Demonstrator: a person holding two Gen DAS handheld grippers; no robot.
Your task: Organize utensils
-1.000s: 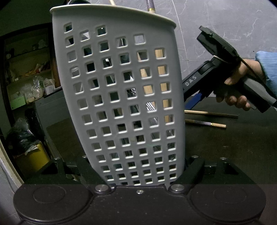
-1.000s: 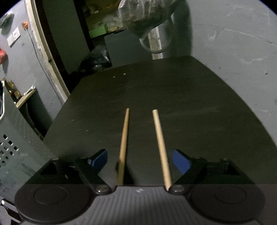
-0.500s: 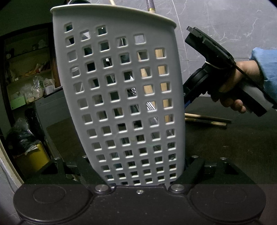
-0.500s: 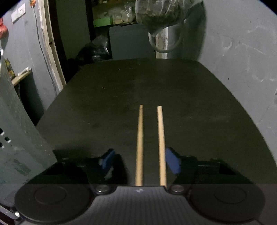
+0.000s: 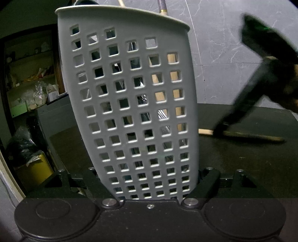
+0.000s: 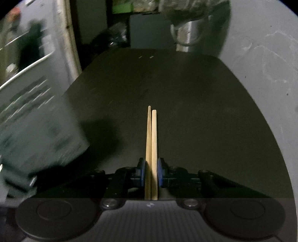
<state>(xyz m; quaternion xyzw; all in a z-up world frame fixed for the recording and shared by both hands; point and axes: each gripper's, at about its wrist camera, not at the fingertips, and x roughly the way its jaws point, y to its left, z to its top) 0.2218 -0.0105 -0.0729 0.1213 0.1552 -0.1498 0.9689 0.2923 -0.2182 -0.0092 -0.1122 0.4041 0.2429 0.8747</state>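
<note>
On my left feed I see a dark bench running back to a grey marbled wall. Off to the left stand cluttered shelves with plastic bags on them, and lower down a yellow box beside a black bag. On the right feed a bulging clear bag hangs beyond the bench's far edge, too blurred for me to read.

Dark table, grey perforated basket standing on it, chopsticks alongside
</note>
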